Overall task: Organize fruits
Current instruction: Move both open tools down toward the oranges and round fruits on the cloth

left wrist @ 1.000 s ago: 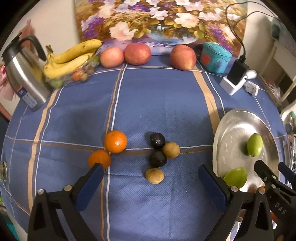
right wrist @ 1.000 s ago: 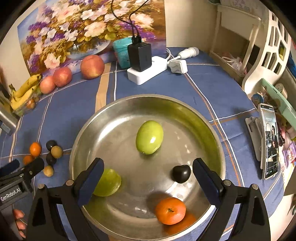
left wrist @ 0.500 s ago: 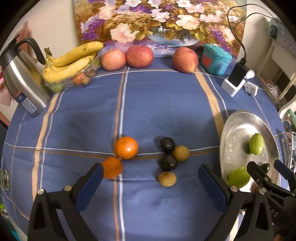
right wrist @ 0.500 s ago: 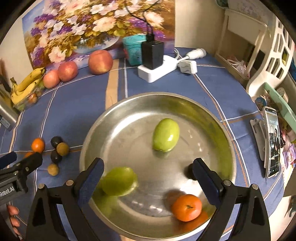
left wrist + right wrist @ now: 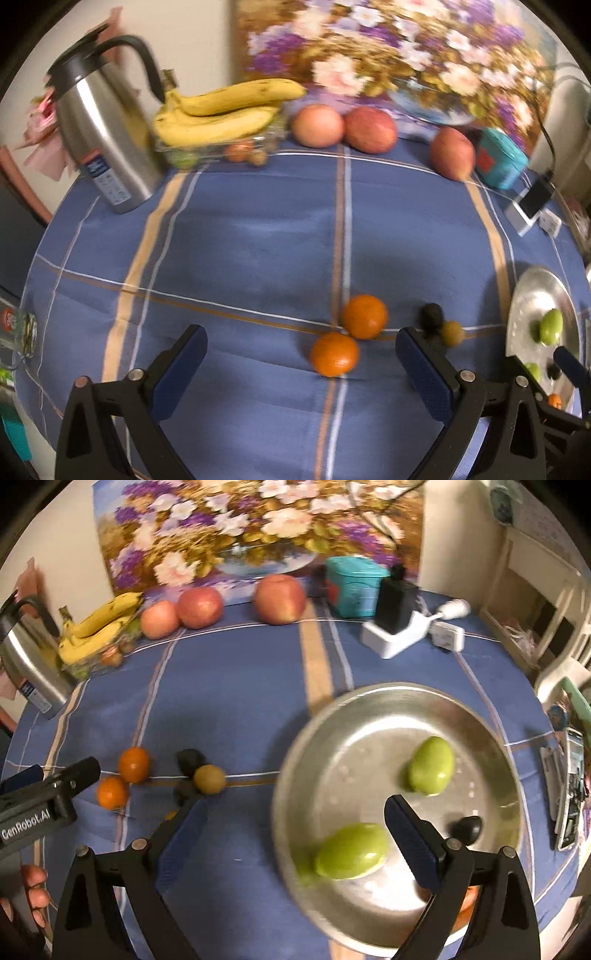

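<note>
Two oranges (image 5: 334, 353) (image 5: 364, 316) lie on the blue cloth just ahead of my open left gripper (image 5: 300, 356), the nearer one between its fingertips' line. Right of them sit a dark fruit (image 5: 432, 314) and a brown fruit (image 5: 453, 332). My right gripper (image 5: 295, 825) is open and empty over the left rim of the steel bowl (image 5: 369, 701). The bowl holds two green fruits (image 5: 351, 851) (image 5: 431, 766), a dark fruit (image 5: 466, 828) and an orange mostly hidden behind the right finger. The left gripper (image 5: 48, 794) shows at the left edge of the right wrist view.
At the back stand a steel kettle (image 5: 101, 122), bananas (image 5: 221, 114), three apples (image 5: 371, 129), a teal tin (image 5: 500, 162) and a charger on a power strip (image 5: 400, 627). A phone (image 5: 570, 794) lies right of the bowl. A person's fingers (image 5: 35, 890) show lower left.
Both views have swung left. The oranges now sit between the left gripper's fingers' line instead of at its left finger. The bowl has slid right in the right wrist view.
</note>
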Tool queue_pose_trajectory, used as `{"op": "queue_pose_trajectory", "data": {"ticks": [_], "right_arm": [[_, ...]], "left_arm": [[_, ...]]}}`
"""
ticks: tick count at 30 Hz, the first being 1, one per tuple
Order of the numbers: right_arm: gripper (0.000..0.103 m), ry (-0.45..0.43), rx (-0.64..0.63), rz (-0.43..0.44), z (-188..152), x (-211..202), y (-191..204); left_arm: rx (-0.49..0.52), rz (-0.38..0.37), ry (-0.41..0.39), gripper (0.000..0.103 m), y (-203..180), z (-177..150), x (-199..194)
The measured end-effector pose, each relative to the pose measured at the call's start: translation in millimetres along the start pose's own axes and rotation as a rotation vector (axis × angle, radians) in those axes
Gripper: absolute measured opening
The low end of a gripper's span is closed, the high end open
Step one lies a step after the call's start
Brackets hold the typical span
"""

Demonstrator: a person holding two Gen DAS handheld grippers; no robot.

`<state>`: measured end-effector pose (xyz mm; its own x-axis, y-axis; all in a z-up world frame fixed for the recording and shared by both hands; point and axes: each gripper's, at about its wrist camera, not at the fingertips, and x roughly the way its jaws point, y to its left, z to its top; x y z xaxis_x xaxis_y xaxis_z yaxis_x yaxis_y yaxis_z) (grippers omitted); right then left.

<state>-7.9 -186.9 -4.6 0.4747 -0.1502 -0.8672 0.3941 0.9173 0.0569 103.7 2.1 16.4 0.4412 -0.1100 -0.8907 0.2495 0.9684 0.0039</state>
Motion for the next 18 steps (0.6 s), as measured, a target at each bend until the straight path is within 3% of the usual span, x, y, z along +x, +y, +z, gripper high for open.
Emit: {"op": "queue_pose_trajectory", "data": {"ticks": [8, 18], "right_arm": [[0.097, 0.022, -0.037, 0.065, 7.8, 8.3, 39.5], [0.097, 0.043, -0.077, 0.092, 6.6, 18.6, 62.6]], "left_arm": [[-0.115, 0.000, -0.016, 0.103, 42.9, 3.5, 1.3], [-0.151, -0.058, -0.028, 0.103, 46.9, 3.4, 6.6]]}}
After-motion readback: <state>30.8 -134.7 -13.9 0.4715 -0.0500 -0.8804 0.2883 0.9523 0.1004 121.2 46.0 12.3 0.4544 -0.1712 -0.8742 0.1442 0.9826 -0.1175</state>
